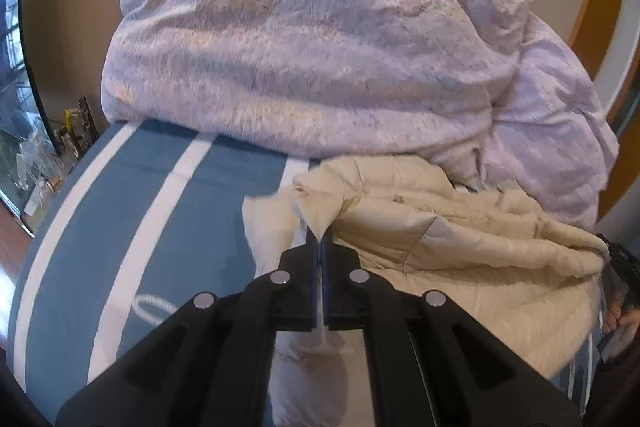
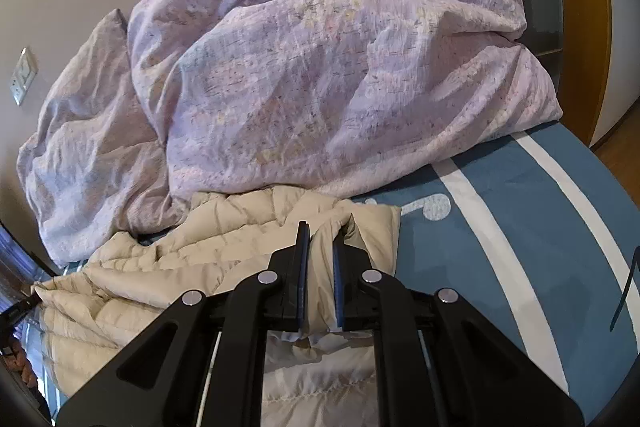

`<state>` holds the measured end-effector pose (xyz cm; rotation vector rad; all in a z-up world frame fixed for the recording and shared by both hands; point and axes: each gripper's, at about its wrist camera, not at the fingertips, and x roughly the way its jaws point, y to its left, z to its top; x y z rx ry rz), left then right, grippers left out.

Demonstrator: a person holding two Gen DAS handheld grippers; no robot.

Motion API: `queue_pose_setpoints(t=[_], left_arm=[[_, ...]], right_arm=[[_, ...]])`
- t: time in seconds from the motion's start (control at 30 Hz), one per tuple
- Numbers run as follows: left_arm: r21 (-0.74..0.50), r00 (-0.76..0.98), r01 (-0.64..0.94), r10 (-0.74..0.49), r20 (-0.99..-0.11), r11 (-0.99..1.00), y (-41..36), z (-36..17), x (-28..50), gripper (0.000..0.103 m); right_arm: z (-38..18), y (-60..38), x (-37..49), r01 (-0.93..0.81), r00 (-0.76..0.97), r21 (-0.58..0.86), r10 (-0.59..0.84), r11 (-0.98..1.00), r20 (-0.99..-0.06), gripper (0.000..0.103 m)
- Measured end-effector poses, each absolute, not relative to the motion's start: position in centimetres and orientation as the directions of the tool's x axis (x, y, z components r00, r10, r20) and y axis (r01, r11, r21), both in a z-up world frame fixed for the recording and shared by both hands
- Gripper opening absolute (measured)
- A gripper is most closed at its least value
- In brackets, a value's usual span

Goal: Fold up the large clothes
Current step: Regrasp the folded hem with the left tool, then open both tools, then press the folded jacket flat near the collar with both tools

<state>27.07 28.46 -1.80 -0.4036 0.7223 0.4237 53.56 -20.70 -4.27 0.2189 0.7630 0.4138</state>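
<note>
A cream quilted jacket [image 1: 460, 247] lies crumpled on the blue bed. My left gripper [image 1: 320, 241] is shut on a thin pinch of its cloth, which rises to a point between the black fingers [image 1: 296, 267]. In the right wrist view the same cream jacket [image 2: 160, 267] spreads to the left. My right gripper [image 2: 320, 239] is shut on a thick fold of it, which fills the gap between the blue pads [image 2: 305, 267]. The jacket's lower part is hidden under both grippers.
A big heap of pink bedding [image 1: 312, 47] [image 2: 320, 75] fills the far side of the bed against the wall. The blue cover with white stripes [image 1: 132, 211] [image 2: 520, 227] lies bare beside the jacket. A person's hand [image 1: 620, 319] shows at the right edge. Bottles [image 1: 36, 163] stand at the left.
</note>
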Motion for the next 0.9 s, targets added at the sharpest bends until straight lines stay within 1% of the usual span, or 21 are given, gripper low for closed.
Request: queue_pose_setpoints(t=[0.23, 0.47, 0.5, 0.53, 0.57, 0.6, 0.63, 0.67, 0.7, 0.77, 0.8, 0.87, 0.9], left_arm=[[-0.161, 0.628, -0.542, 0.27, -0.73, 0.825, 29.3, -3.2, 31.1, 0.002], [-0.127, 0.584, -0.565, 0.287, -0.759, 0.815, 29.6, -5.7, 33.8, 0.003], [-0.123, 0.583, -0.568, 0.292, -0.758, 0.814, 29.5, -5.8, 33.9, 0.005], [-0.117, 0.583, -0.571, 0.302, -0.755, 0.812, 29.4, -5.7, 33.9, 0.007], [-0.114, 0.588, -0.574, 0.311, -0.747, 0.811, 29.2, -5.4, 33.7, 0.012], [-0.113, 0.592, -0.575, 0.317, -0.741, 0.81, 29.1, -5.1, 33.5, 0.028], [-0.114, 0.598, -0.577, 0.323, -0.734, 0.809, 29.0, -4.8, 33.2, 0.04], [-0.12, 0.613, -0.582, 0.338, -0.714, 0.804, 28.7, -4.0, 32.5, 0.06], [-0.127, 0.626, -0.584, 0.345, -0.699, 0.802, 28.4, -3.5, 31.9, 0.067], [-0.139, 0.651, -0.569, 0.341, -0.678, 0.81, 27.6, -2.6, 31.0, 0.069], [-0.138, 0.66, -0.563, 0.343, -0.669, 0.815, 27.0, -2.2, 30.7, 0.071], [-0.123, 0.669, -0.553, 0.351, -0.655, 0.824, 25.8, -2.0, 30.4, 0.075], [-0.116, 0.668, -0.55, 0.353, -0.655, 0.827, 25.5, -2.1, 30.5, 0.075]], right_arm=[[-6.2, -19.7, 55.7, -0.245, 0.644, 0.319, 0.4, 0.916, -0.653, 0.01], [-7.3, -19.1, 56.7, -0.233, 0.644, 0.319, 0.392, 0.919, -0.658, 0.012], [-7.2, -19.2, 56.6, -0.235, 0.647, 0.322, 0.395, 0.917, -0.652, 0.015], [-6.8, -19.4, 56.2, -0.241, 0.655, 0.329, 0.403, 0.913, -0.64, 0.024], [-6.3, -19.7, 55.8, -0.247, 0.665, 0.34, 0.414, 0.908, -0.622, 0.031], [-5.7, -20.0, 55.3, -0.249, 0.678, 0.347, 0.419, 0.904, -0.604, 0.051], [-5.1, -20.2, 54.9, -0.248, 0.696, 0.345, 0.414, 0.905, -0.586, 0.069], [-4.3, -20.5, 54.0, -0.251, 0.728, 0.336, 0.406, 0.908, -0.552, 0.071], [-3.7, -20.6, 53.4, -0.258, 0.746, 0.326, 0.402, 0.909, -0.531, 0.071], [-2.6, -20.6, 52.2, -0.292, 0.757, 0.303, 0.413, 0.907, -0.506, 0.071], [-2.4, -20.5, 52.0, -0.308, 0.753, 0.3, 0.425, 0.903, -0.503, 0.07], [-2.4, -19.5, 51.4, -0.353, 0.731, 0.265, 0.441, 0.897, -0.521, 0.065], [-2.6, -19.0, 51.3, -0.367, 0.722, 0.248, 0.443, 0.896, -0.531, 0.06]])
